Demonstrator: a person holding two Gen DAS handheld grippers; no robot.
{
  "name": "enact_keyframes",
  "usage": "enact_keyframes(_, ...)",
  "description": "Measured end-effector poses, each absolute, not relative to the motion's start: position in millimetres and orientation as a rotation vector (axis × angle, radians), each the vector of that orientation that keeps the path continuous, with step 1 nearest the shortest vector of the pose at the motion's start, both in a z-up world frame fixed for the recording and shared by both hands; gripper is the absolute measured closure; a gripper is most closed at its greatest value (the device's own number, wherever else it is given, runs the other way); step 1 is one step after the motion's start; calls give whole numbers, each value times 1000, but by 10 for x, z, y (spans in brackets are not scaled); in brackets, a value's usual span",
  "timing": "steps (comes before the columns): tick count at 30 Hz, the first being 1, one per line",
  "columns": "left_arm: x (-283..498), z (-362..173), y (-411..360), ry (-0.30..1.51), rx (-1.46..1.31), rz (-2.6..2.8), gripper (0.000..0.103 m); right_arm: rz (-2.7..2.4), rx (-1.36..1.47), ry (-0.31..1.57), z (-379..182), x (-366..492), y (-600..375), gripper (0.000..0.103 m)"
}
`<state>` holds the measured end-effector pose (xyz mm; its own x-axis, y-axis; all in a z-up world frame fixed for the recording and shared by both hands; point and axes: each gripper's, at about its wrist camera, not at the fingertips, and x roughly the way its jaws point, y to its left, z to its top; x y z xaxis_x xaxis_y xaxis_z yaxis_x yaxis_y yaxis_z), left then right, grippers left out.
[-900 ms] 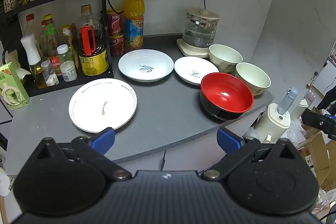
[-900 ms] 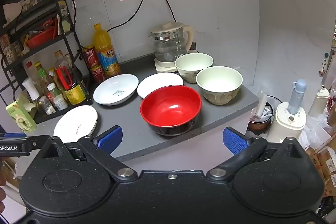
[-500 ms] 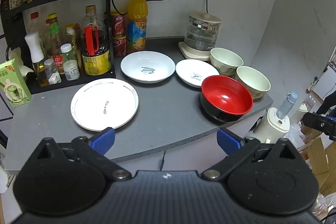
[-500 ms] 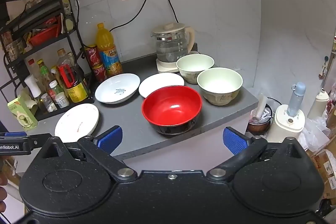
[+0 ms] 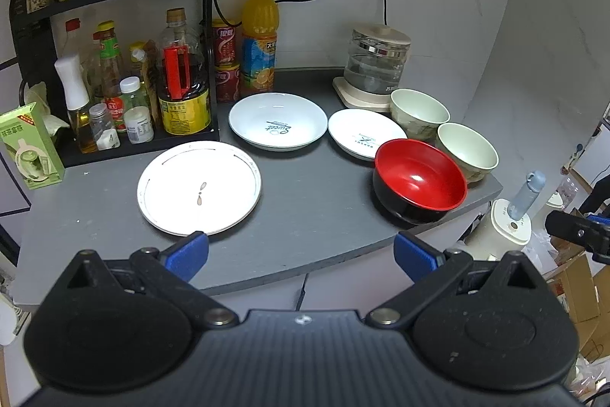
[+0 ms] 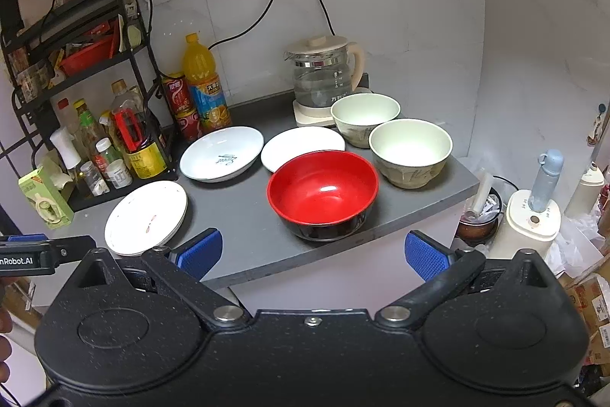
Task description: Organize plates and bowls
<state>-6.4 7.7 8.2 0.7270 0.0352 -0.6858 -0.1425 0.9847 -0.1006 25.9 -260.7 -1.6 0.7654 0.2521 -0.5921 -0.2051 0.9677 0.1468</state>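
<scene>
Grey desk: three plates left to centre, red bowl near right, two pale bowls far right; nothing stacked, sorting not begun. Left gripper, right gripper: jaws spread, empty.

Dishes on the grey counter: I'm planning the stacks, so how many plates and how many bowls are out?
Plates: 3 (flat white rimmed plate, deep white plate with script, small white plate).
Bowls: 3 (red-and-black bowl, two pale green bowls).
Total: 6.
</scene>
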Motion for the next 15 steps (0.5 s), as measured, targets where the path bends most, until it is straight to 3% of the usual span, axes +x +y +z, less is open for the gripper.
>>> enact_keyframes(15,-97,34,91,753,-151,106,1,268,58,662,-36,281,-2550,0)
